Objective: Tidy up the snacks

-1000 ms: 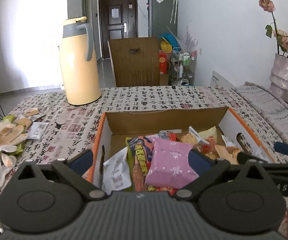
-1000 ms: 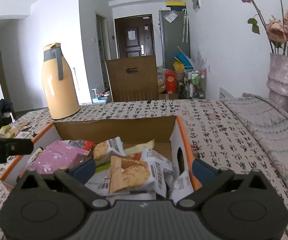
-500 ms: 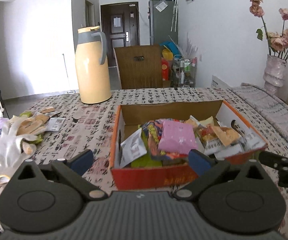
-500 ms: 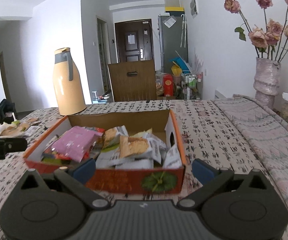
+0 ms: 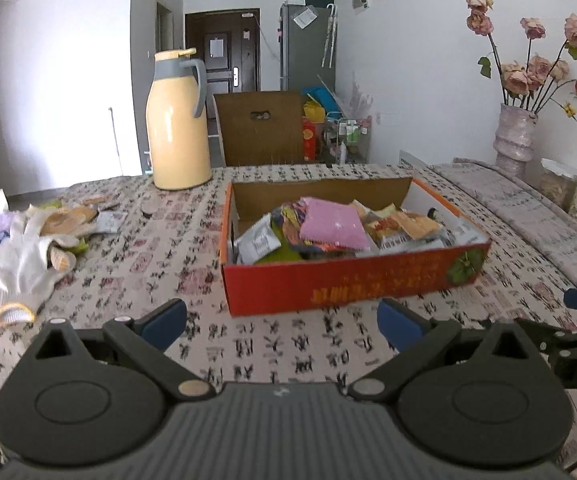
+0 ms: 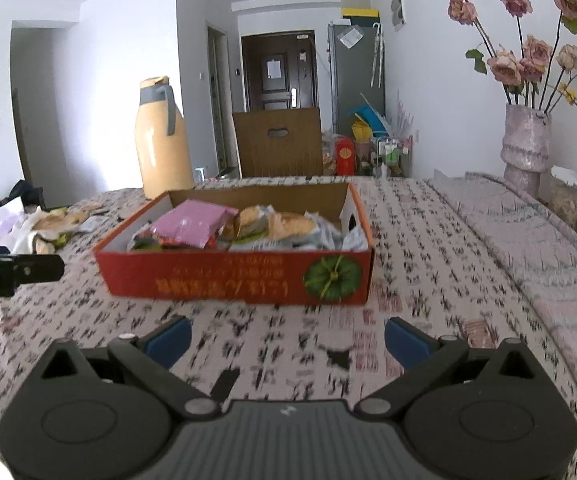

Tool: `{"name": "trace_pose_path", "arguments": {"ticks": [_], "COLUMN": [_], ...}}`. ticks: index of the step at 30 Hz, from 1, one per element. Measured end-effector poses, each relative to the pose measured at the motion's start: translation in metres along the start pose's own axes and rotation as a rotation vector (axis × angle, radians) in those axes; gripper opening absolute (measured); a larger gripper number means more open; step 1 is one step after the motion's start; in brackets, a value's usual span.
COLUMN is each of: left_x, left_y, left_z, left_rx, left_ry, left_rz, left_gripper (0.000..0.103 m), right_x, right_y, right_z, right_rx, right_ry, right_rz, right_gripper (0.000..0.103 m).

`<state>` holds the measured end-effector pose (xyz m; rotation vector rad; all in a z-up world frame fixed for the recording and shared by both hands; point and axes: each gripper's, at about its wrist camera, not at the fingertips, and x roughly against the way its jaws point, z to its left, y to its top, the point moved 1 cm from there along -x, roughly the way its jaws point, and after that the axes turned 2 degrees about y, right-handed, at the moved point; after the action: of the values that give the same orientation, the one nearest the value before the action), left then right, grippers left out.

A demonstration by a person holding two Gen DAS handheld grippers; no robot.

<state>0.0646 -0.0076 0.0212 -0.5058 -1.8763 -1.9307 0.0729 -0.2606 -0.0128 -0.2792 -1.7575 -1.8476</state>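
Meanwhile, both the left gripper [image 5: 282, 322] and right gripper [image 6: 288, 340] hung spread and empty before the snack-filled red box [image 5: 352, 284] on the table [image 5: 136, 256].

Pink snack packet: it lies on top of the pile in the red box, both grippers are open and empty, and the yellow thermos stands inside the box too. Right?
Not quite. The yellow thermos stands on the tablecloth behind the red box, not inside it, as the left wrist view shows. The rest holds: the pink snack packet lies on top of the pile, and the left gripper and right gripper are open and empty.
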Motion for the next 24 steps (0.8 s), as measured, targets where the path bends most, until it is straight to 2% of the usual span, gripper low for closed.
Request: {"name": "trace_pose_path", "arguments": {"ticks": [11,24], "left_x": [-0.009,-0.008], "left_y": [-0.033,-0.039], "left_z": [0.0,-0.002], "left_rx": [-0.005,0.0], "left_ry": [-0.01,-0.029], "left_rz": [0.083,0.096], "left_gripper": [0.103,0.103], "right_x": [0.003,0.001], "right_y": [-0.027,-0.029], "right_z": [0.004,0.005], "right_rx": [-0.02,-0.024], "right_ry": [-0.001,-0.005], "right_rz": [0.06,0.073], "right_gripper": [0.103,0.103]}}
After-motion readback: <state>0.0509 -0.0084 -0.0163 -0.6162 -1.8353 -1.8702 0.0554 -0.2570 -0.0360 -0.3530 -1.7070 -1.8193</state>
